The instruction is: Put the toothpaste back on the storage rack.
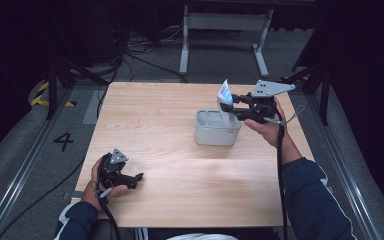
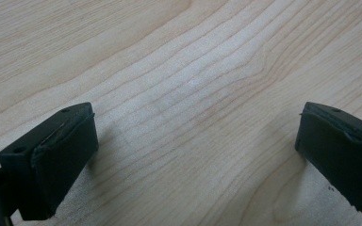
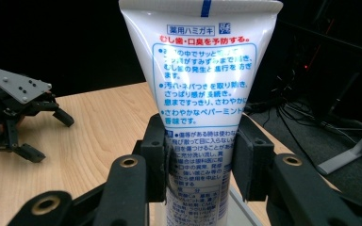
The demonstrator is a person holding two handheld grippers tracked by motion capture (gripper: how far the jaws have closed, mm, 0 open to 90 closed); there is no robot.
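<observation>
right tool [image 3: 200, 165] is gripping white toothpaste tube [image 3: 202, 84] upright, right of frame centre | tube is hanging over grey bin [image 1: 215, 131] | left tool [image 1: 130, 179] is resting wide open, lower left, on table [image 1: 170, 165]

1 tube [image 3: 202, 94], 1 grey bin [image 1: 216, 131], 1 table [image 1: 180, 170], 2 claws: left [image 1: 137, 181], right [image 1: 226, 107]

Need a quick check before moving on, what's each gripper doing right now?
Left gripper: open, empty, low over the table.
Right gripper: shut on the tube.
</observation>
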